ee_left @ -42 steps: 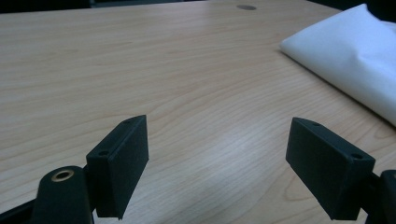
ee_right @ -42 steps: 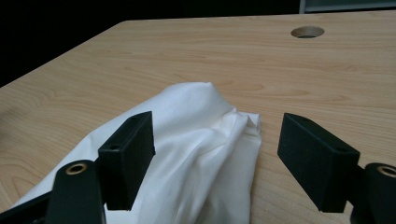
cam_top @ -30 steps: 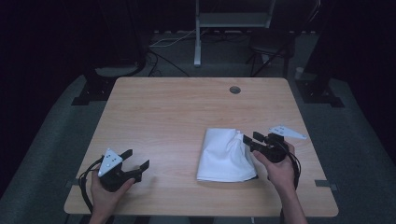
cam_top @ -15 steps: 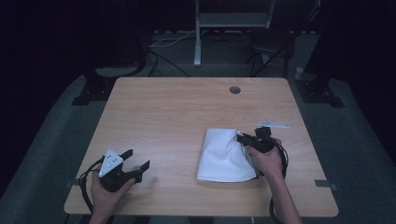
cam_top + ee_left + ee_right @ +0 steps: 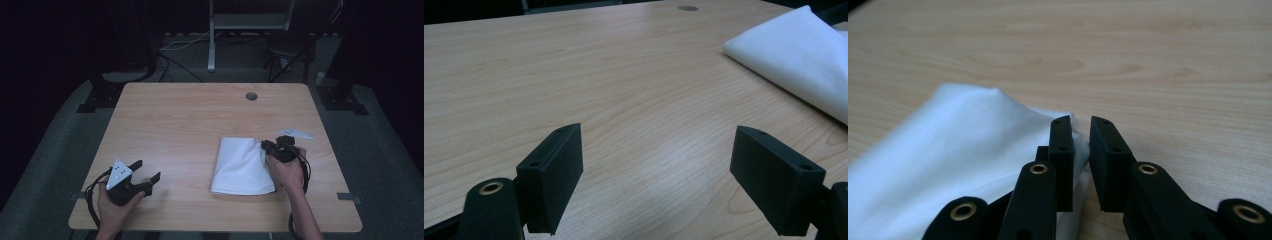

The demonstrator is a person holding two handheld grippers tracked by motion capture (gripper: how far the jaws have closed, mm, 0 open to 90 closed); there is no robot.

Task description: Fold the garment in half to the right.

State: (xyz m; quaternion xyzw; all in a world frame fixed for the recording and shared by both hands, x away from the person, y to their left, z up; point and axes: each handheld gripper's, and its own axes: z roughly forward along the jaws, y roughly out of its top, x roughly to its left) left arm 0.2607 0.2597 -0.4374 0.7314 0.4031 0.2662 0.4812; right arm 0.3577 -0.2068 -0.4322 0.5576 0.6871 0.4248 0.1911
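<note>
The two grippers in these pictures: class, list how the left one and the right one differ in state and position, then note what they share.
1. The left gripper stands wide open with bare table between its fingers; the right gripper has just been closing and pinches the white cloth's corner.
2. The left rests apart from the cloth; the right sits at its far right corner.
Shared: both are black and hand-held.

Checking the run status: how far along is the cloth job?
Done: right gripper has just closed on the far right corner of the folded white cloth, which lies flat on the table. In hand: that pinch. Left: any lift or fold; left gripper waits open, apart.
</note>
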